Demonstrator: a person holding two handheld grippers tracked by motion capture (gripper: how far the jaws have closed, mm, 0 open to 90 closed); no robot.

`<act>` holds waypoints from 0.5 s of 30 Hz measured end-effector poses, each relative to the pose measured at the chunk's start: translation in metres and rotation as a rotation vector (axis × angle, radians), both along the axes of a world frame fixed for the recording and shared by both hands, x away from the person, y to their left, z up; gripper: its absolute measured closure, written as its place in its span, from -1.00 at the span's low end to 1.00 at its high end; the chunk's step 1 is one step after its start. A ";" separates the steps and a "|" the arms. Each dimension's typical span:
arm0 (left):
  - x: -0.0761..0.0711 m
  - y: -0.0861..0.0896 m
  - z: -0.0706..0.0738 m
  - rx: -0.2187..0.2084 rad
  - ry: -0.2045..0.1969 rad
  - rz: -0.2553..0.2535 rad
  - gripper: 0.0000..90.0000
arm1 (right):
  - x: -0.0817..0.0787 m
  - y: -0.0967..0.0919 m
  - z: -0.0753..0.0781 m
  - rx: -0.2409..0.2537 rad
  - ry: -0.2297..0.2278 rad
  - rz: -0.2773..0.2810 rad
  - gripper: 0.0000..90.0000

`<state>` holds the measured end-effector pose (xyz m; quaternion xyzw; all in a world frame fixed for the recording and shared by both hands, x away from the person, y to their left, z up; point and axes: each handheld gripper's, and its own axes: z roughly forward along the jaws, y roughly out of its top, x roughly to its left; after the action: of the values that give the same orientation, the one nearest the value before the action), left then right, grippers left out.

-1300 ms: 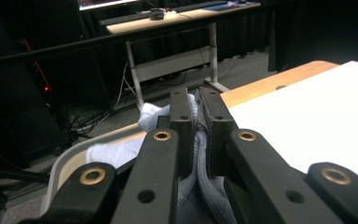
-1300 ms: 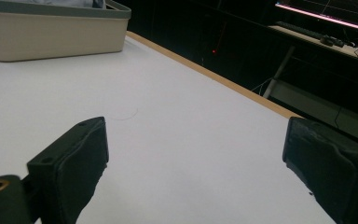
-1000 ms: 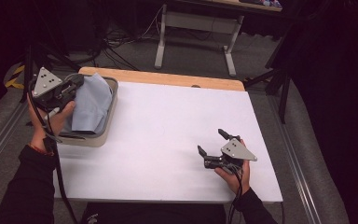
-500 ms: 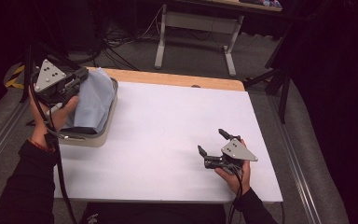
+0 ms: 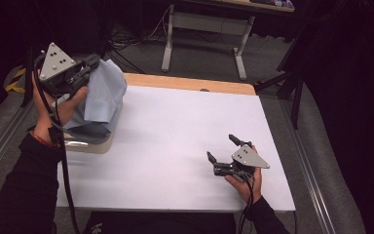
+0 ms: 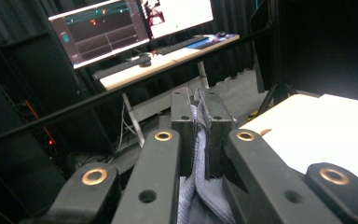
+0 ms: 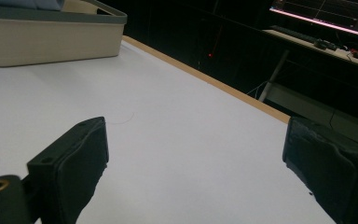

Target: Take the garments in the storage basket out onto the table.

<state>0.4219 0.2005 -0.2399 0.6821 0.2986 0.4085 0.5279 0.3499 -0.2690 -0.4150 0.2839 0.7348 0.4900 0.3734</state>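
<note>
The left gripper, its jaws closed tight on the blue cloth, has lifted it higher out of the beige bin, so the removal is underway, while the right gripper waits wide open and empty over the table.

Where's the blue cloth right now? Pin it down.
In the high view the blue cloth is at the table's far left, pinched in the left gripper and hanging into the beige bin. The left gripper view shows its fabric clamped between the jaws.

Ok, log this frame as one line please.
left gripper: shut on blue cloth | cloth: partly over basket | right gripper: open, low over table
</note>
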 end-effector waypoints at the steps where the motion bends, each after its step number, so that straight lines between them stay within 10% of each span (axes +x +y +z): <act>1: 0.000 -0.003 0.004 -0.002 -0.005 -0.011 0.91 | 0.000 0.000 0.000 -0.001 0.001 0.000 -0.83; 15: -0.005 -0.059 0.027 0.033 -0.015 -0.080 0.92 | -0.003 -0.004 0.004 0.012 -0.024 -0.002 -0.83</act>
<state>0.4172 0.1417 -0.2130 0.6992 0.2604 0.3971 0.5345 0.3471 -0.2730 -0.4107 0.2809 0.7269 0.4976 0.3810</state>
